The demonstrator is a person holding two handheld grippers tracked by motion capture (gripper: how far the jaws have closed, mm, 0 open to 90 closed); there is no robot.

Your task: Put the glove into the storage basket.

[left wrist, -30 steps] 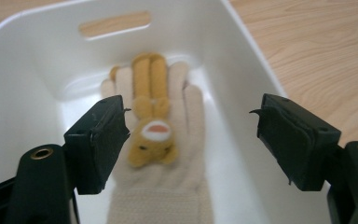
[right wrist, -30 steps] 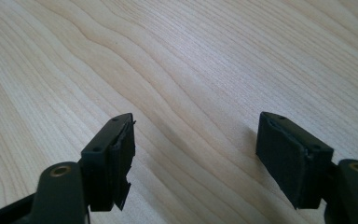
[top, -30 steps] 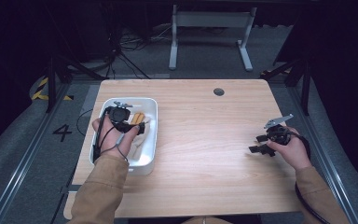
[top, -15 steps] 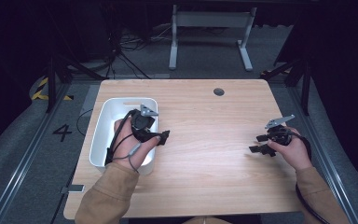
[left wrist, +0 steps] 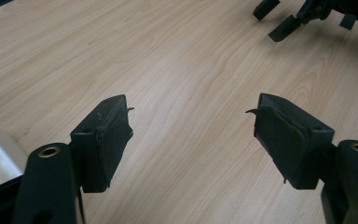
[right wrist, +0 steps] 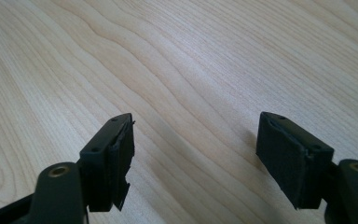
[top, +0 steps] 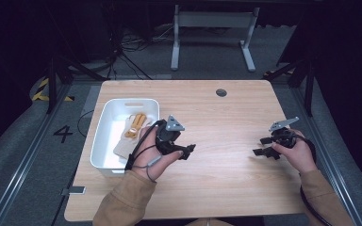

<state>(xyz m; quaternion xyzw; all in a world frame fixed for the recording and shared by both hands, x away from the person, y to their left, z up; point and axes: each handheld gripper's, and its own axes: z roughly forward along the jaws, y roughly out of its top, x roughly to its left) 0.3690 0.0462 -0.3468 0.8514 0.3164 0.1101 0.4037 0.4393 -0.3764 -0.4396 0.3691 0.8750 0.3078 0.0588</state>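
Gloves (top: 133,129) in white bin (top: 104,153) — just left of empty left claw (top: 188,151).

We see the table (top: 226,188) lit evenly from overhead while everything around the table lies in deep gloom. Near the table's left edge the white bin (top: 104,141) glares slightly. Close-up jaws look soft-focused, their shadows on the table faint.

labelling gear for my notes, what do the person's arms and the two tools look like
Both arms wear tan sleeves. The left tool and right tool are black, each topped by a grey three-cornered plate and trailing a black cable. Their jaws are blocky with worn, frayed black pads.
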